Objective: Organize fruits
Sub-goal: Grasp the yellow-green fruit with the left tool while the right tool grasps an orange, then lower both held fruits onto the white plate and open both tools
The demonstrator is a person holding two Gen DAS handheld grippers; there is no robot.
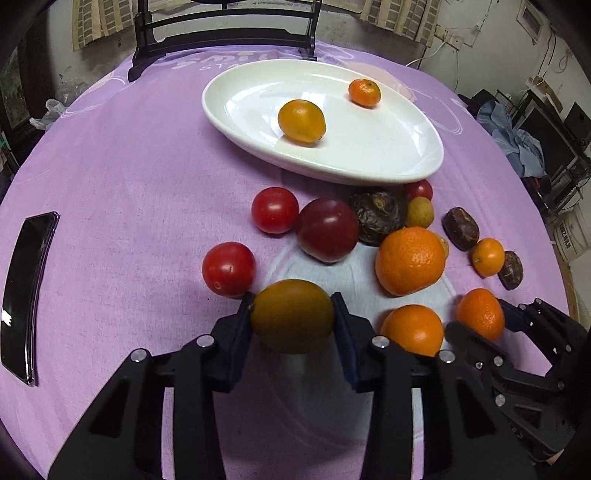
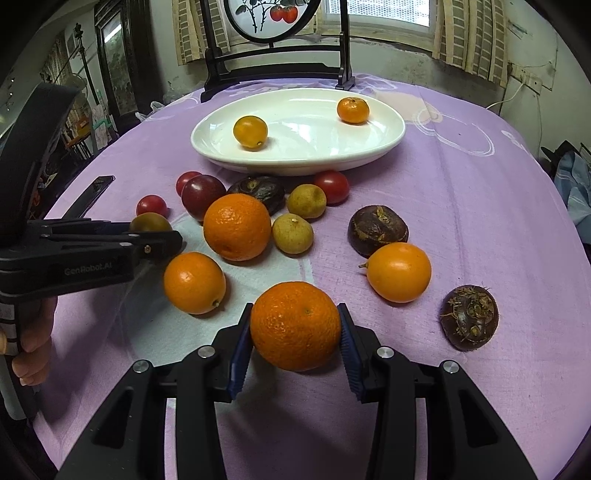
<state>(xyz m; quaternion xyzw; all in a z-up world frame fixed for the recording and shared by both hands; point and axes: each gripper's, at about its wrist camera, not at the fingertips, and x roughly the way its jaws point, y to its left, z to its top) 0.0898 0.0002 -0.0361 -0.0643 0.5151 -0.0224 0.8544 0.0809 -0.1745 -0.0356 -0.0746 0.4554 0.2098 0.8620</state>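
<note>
Plate (image 1: 258,140) lies straight ahead of both claws across the fruit pile, holding two small fruits; left claw (image 1: 293,317) clamped on olive-brown fruit (image 1: 293,314), right claw (image 2: 295,328) clamped on orange (image 2: 295,325), left nearer.

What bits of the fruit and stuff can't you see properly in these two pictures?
- Left wrist view: the small red tomato is half hidden behind the white oval plate.
- Left wrist view: the small tan fruit is mostly hidden behind the large orange.
- Right wrist view: the olive-yellow fruit is partly covered by the left gripper.
- Right wrist view: the round framed picture is cut off by the top edge.
</note>
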